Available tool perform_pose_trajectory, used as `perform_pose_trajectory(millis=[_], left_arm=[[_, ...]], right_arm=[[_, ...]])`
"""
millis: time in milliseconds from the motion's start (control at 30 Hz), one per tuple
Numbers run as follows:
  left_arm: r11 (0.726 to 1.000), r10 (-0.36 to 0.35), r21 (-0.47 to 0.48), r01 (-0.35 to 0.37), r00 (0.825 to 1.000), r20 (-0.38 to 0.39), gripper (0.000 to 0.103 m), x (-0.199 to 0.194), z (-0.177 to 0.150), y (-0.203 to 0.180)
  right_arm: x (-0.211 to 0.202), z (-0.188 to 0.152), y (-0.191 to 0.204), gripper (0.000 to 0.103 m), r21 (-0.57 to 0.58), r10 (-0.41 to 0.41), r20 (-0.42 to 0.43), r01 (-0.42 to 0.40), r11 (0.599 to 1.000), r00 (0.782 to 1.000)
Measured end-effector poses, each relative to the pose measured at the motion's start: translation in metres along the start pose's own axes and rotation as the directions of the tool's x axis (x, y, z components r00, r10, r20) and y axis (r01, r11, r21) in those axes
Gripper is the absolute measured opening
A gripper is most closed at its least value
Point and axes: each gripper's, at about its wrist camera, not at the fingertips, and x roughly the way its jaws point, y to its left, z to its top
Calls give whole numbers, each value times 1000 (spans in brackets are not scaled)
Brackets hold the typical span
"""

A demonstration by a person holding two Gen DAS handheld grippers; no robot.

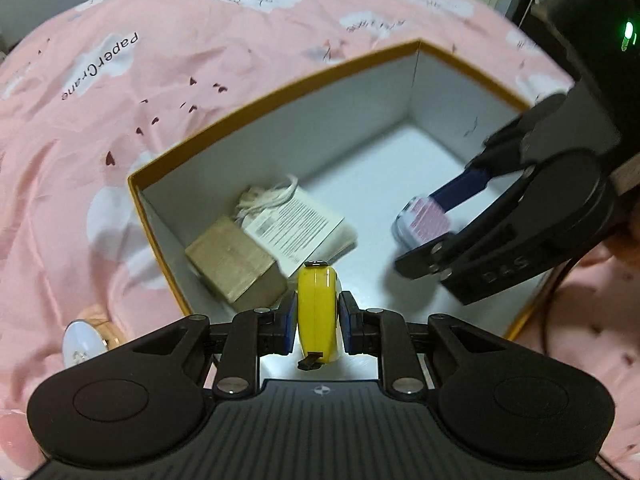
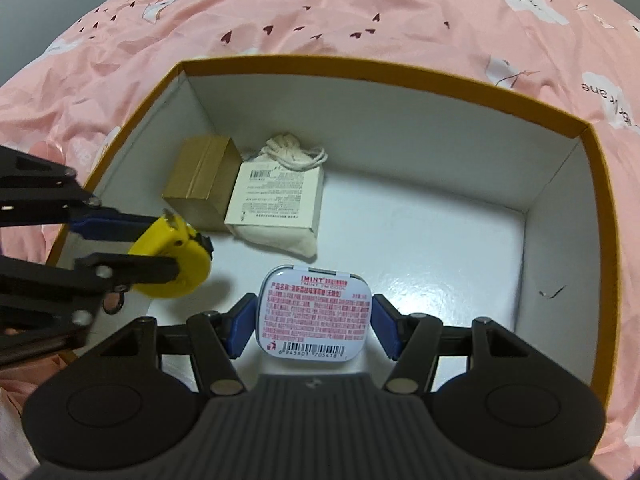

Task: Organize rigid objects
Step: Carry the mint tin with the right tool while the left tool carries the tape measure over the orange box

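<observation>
- Left wrist view: the left gripper point(image 1: 318, 326) is pinching a yellow tape measure point(image 1: 317, 312) edge-on, one blue pad flat against each of its broad faces, over the near part of the open box point(image 1: 280, 90) that sits on the pink bedspread point(image 1: 160, 60)
- I'd judge the tape measure hard-shelled and fairly weighty for its bulk, with smooth plastic that could slide; squeezing the flat faces as it does now looks the surest hold (its little black tab hangs free at the near end)
- In the box, far left, a brown cardboard carton point(image 1: 234, 264) sits just beside a cloth pouch with a printed label point(image 1: 294, 226); both look light, the pouch soft
- On the right, the right gripper point(image 1: 426, 236) reaches into the box with a pale tin between its fingers
- Right wrist view: the right gripper point(image 2: 314, 320) holds a mint tin point(image 2: 314, 314) label-up over the white floor of the box point(image 2: 400, 76), blue pads at its two short sides, apparently gripping
- The tin looks stiff, light, and slick with rounded corners, so I'd grip across the straight sides
- At left, the left gripper point(image 2: 160, 250) carries the tape measure point(image 2: 172, 260) over the box's left edge, near the carton point(image 2: 202, 184) and the pouch point(image 2: 278, 204)
</observation>
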Motion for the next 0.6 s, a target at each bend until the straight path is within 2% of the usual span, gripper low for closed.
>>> perform_pose_trajectory(millis=[67, 267, 367, 467, 600], left_arm=[[999, 36, 24, -36, 999, 6, 24, 3, -2, -3], [996, 77, 44, -78, 997, 13, 23, 3, -4, -8], [998, 61, 7, -61, 998, 21, 24, 1, -3, -4], [998, 59, 8, -59, 998, 38, 26, -1, -5, -4], [998, 9, -68, -1, 993, 114, 31, -17, -11, 7]], right_arm=[[3, 1, 2, 61, -12, 1, -9, -1, 1000, 1000], [9, 8, 11, 61, -39, -22, -30, 21, 999, 999], [10, 9, 14, 61, -42, -26, -38, 24, 999, 999], [13, 9, 16, 61, -42, -35, -50, 33, 999, 998], [14, 10, 16, 61, -33, -44, -58, 43, 999, 997]])
